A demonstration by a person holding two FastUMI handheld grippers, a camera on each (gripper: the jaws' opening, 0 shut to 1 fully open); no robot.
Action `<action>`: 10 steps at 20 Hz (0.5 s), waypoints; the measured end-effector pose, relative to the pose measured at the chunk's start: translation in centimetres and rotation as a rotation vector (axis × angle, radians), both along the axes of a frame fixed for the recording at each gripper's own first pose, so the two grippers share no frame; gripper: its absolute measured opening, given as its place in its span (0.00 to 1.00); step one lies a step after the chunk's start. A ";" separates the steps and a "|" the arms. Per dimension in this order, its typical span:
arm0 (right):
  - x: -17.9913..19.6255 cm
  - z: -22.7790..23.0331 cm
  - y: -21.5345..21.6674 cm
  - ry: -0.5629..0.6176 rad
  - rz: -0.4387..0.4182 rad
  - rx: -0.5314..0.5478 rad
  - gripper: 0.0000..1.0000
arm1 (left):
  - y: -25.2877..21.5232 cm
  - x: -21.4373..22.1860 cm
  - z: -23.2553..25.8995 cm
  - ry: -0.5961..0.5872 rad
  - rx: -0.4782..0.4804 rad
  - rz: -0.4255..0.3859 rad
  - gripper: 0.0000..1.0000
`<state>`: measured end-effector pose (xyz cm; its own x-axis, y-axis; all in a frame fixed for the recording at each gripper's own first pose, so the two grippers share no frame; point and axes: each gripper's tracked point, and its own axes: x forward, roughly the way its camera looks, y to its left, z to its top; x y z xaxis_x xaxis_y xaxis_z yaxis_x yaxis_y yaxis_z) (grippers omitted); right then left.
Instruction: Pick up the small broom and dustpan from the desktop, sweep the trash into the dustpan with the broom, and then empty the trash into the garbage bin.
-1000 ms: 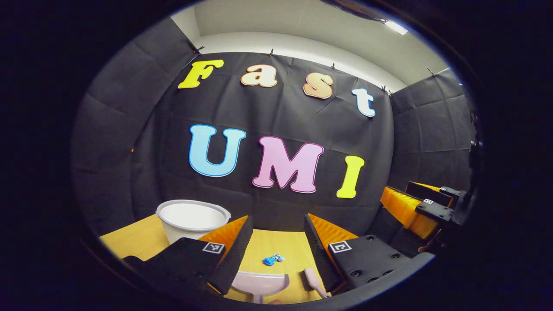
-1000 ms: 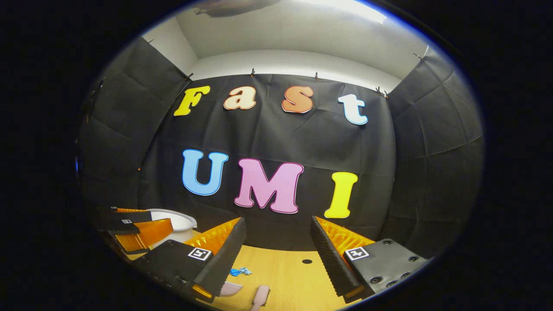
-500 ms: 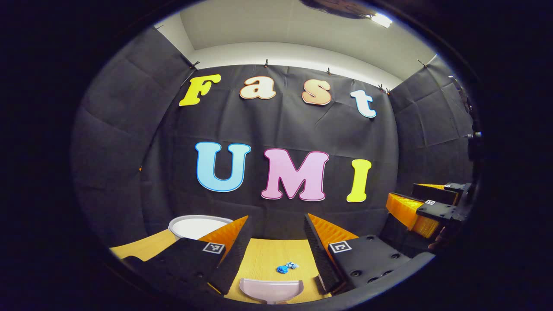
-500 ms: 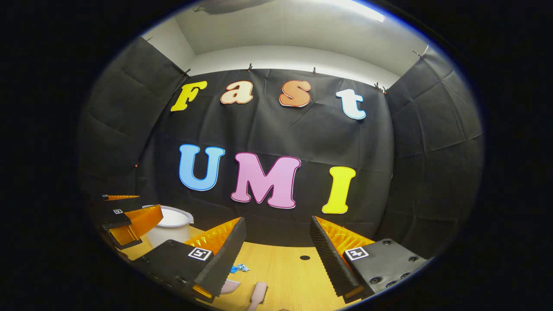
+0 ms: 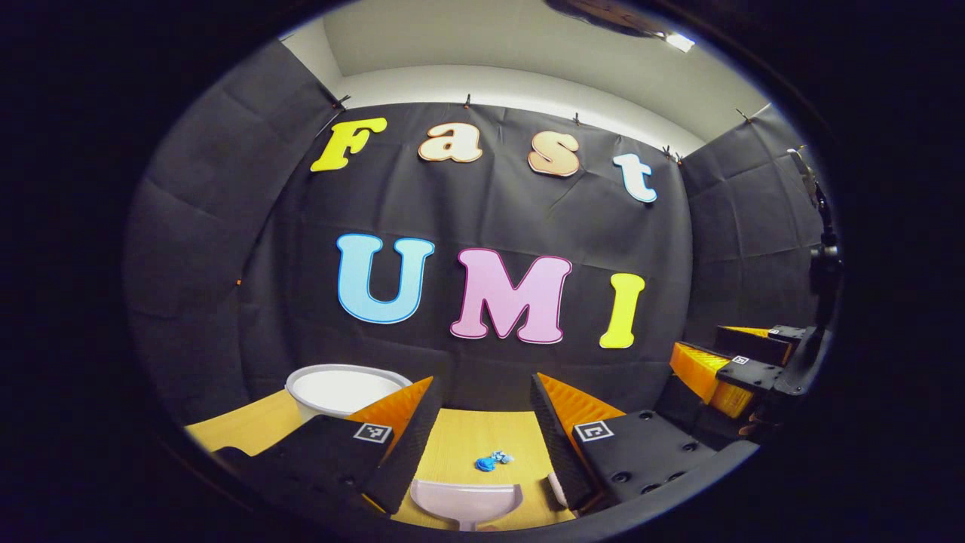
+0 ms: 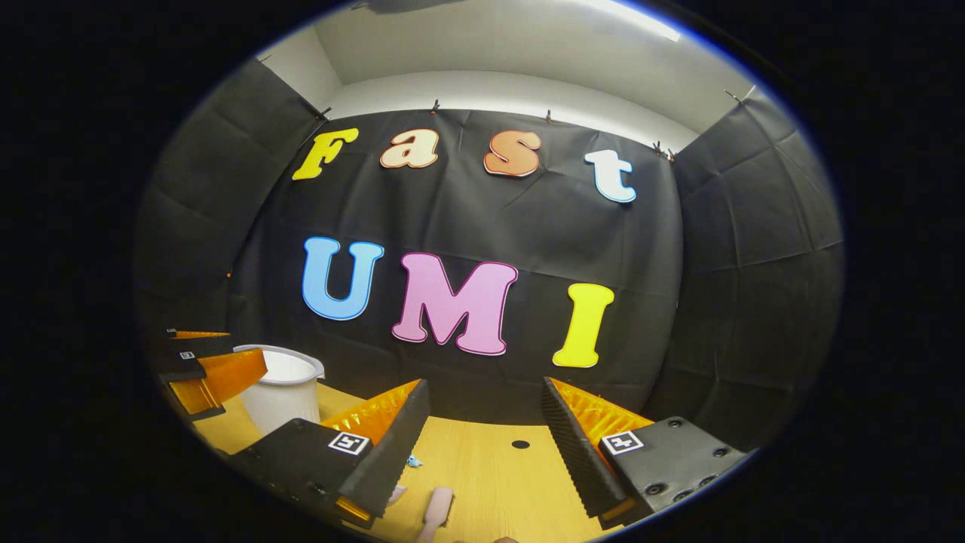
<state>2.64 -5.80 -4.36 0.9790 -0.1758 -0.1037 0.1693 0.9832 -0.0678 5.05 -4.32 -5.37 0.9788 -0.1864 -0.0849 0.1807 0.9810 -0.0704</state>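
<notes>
The dustpan [image 5: 465, 501] is seen flat on the desktop [image 5: 482, 434] at the near edge in the left gripper view, its open mouth turned toward the far edge. Just beyond that mouth a small piece of blue trash [image 5: 488, 461] lies on the wood, apart from the pan. The broom [image 6: 436, 507] is laid just to the right of the dustpan near the same edge, and its pale head is seen low in the right gripper view; a sliver of it is also shown beside the dustpan in the left gripper view. The white garbage bin [image 5: 341, 390] stands upright toward the far left part of the desktop.

The left gripper [image 5: 482, 430] is held above the dustpan with its fingers spread wide and nothing between them. The right gripper [image 6: 486, 437] is held above the broom, its fingers likewise wide apart and empty. A small dark hole [image 6: 520, 444] is seen in the desktop beyond it.
</notes>
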 end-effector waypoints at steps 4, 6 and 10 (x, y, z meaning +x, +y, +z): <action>1.3 -1.5 0.3 0.035 0.033 0.005 0.97 | -1.2 1.0 -1.0 0.084 -0.028 -0.067 0.70; 2.1 -3.2 0.1 0.083 0.040 0.006 0.96 | -1.5 1.4 -2.8 0.173 -0.013 -0.102 0.70; 2.3 -7.7 0.7 0.218 0.064 0.113 0.98 | -0.2 0.9 -10.4 0.402 0.065 -0.074 0.71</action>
